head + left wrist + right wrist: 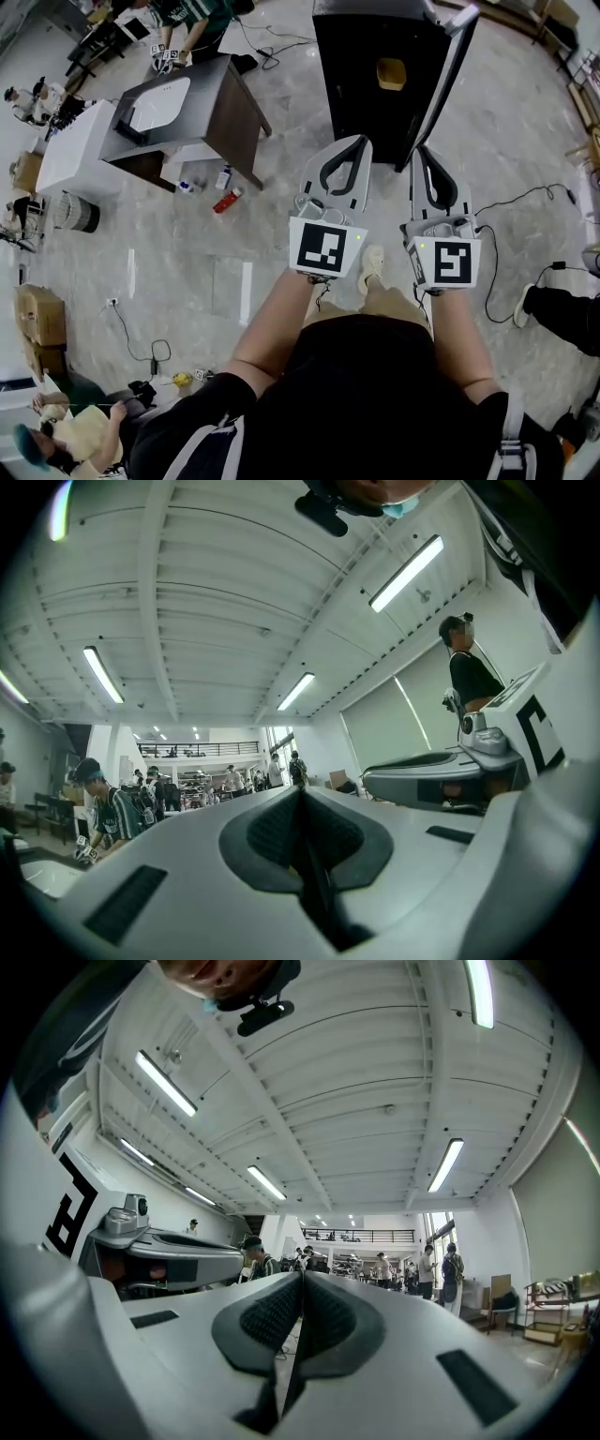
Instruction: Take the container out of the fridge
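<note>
A black fridge (375, 66) stands on the floor straight ahead in the head view, its grey-edged door (448, 80) swung out to the right. A small amber shape (391, 73) shows on the fridge's dark face; I cannot tell whether it is the container. My left gripper (359, 142) and right gripper (419, 152) are held side by side at waist height, tips just short of the fridge's near edge. Both are shut with nothing between their pads. The left gripper view (300, 794) and the right gripper view (302, 1279) each show closed jaws against a hall ceiling, with no fridge in sight.
A grey table (220, 98) and a white box (75, 145) stand to the left, with a bottle (223, 177) and a red can (227, 201) on the floor beside them. Cables (525, 202) trail at the right. Cardboard boxes (37, 323) and people sit at the edges.
</note>
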Demonstrator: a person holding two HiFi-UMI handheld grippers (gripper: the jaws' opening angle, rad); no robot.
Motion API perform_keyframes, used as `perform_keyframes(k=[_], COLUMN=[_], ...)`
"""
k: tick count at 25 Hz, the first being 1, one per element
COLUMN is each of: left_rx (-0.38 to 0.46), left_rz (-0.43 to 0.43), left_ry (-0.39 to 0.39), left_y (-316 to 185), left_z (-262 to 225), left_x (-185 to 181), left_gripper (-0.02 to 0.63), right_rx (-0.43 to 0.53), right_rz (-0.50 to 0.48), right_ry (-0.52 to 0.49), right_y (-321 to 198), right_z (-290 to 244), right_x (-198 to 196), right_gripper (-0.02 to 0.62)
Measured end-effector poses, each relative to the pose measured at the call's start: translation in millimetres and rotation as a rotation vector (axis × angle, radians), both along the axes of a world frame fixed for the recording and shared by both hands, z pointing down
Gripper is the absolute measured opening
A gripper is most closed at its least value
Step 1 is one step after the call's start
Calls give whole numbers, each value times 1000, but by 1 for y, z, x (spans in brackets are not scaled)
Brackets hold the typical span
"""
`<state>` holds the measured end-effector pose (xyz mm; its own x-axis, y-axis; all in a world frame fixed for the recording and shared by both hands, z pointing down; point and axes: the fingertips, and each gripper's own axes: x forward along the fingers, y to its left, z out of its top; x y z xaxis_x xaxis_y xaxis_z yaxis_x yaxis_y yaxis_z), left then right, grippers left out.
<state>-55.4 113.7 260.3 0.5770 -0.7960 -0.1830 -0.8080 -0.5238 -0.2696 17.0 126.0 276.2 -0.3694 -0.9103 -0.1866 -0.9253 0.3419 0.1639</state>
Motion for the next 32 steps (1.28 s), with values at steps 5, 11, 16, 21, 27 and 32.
perform_keyframes(k=[5,11,16,21,27,32], left_rx=[-13,-28,-37,-40,-34,-22], left_rz=[-14,-28,-30,-37,-47,-66], left_ry=[4,13,18,9,-11,-10], left_y=[-68,-143,-192,-235,-272,-292], left_z=[-3,4,5,9,8,7], left_x=[18,38,51,61,68,66], left_gripper=[25,23,23,23,23,23], right_rx=[-12,-22,-31,-35,-39,-44], right_rz=[-7,-18,-20,-27,-40,-51], right_ry=[-3,-1,2,0,0,2], right_y=[-71,-146,-194,-238,-277,-297], right_z=[-4,1,1,5,6,9], right_x=[20,40,54,65,71,70], right_gripper=[37,37,37,37,37,37])
